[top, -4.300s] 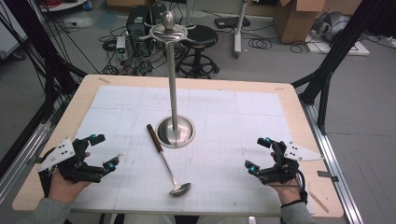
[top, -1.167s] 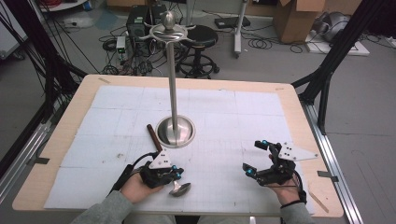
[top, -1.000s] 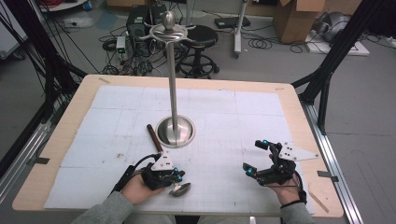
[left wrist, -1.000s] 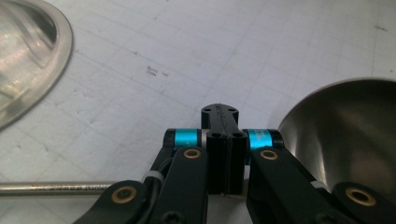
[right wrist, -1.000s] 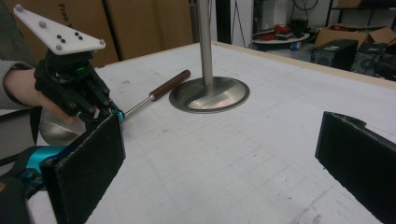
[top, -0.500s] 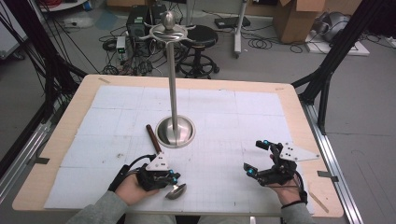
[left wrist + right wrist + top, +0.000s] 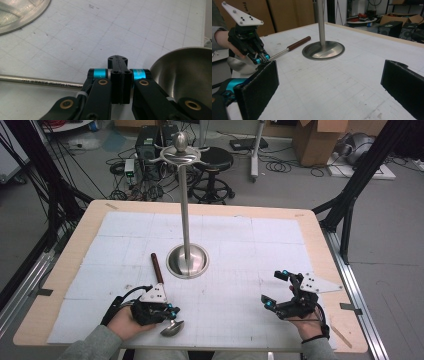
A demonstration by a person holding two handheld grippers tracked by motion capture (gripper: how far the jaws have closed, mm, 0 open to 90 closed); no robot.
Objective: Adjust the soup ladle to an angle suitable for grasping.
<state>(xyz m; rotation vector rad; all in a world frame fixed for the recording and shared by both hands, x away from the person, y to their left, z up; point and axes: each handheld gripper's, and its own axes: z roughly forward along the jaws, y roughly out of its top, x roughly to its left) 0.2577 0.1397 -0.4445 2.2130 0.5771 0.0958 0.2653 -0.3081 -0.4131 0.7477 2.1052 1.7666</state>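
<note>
Moved: our left hand-held gripper (image 7: 170, 312) from table (image 7: 85, 235) edge to ladle (image 7: 171, 328), clamped on its shaft near the bowl for lifting; right hand-held gripper (image 7: 276, 288) idle, jaws apart.

The ladle (image 7: 165, 305) shaft was covered by the left gripper (image 7: 156, 310) in the high view. Its bowl was cut off at the right edge of the left gripper view. The stand (image 7: 186, 220) pole was cropped by the right gripper view's top edge.

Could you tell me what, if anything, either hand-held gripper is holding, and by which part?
The left hand-held gripper is shut on the ladle, on its metal shaft just beside the bowl. The right hand-held gripper is open and holds nothing.
</note>
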